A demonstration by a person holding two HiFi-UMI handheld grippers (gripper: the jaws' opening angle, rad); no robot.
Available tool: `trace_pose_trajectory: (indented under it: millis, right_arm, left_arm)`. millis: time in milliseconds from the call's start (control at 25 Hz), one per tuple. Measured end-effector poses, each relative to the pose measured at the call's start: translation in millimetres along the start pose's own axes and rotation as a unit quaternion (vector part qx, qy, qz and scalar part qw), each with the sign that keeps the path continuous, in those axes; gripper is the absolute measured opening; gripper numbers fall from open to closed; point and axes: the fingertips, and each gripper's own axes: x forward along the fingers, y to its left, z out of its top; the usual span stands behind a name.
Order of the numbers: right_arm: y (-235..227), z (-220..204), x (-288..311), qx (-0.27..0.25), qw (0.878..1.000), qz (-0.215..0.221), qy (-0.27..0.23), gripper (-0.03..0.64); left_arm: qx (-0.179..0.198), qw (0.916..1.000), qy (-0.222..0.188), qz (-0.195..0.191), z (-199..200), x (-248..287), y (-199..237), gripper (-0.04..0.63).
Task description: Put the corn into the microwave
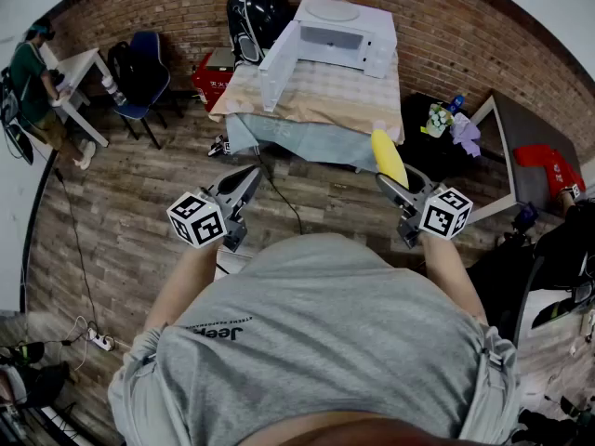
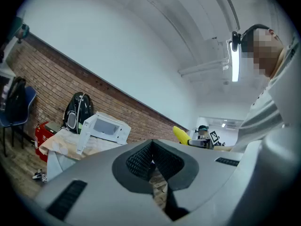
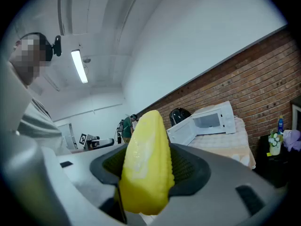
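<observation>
A yellow corn cob stands clamped between the jaws of my right gripper, which is shut on it; in the head view the corn sticks out past the table's near right corner. The white microwave sits at the back of the cloth-covered table with its door swung open to the left. It also shows in the right gripper view as the microwave and in the left gripper view as the microwave. My left gripper hangs short of the table, shut and holding nothing.
A black bag stands beside the microwave. A red box sits on the floor left of the table. A blue chair and a white desk with a seated person are at the far left. A dark table is at the right.
</observation>
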Motion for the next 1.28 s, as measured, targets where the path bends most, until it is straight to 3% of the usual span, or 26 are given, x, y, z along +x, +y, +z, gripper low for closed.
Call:
trace_pose_trajectory:
  millis: [720, 880, 1280]
  right_arm:
    - [-19.7, 6.6, 1.3, -0.007, 1.000, 0.015, -0.004, 0.261]
    - [-36.0, 10.0, -5.8, 0.005, 1.000, 0.014, -0.007, 0.261]
    - [-64.5, 35.1, -10.9, -0.036, 0.998, 0.051, 0.006, 0.261]
  left_arm:
    - [0.000, 1.0000, 0.007, 0.001, -1.5, 27.5, -3.4, 0.014]
    - [0.005, 0.9999, 0.008, 0.005, -2.8, 39.6, -13.3, 0.014]
    - [0.015, 0.9993, -0.009, 0.032, -10.4, 77.8, -56.4, 0.014]
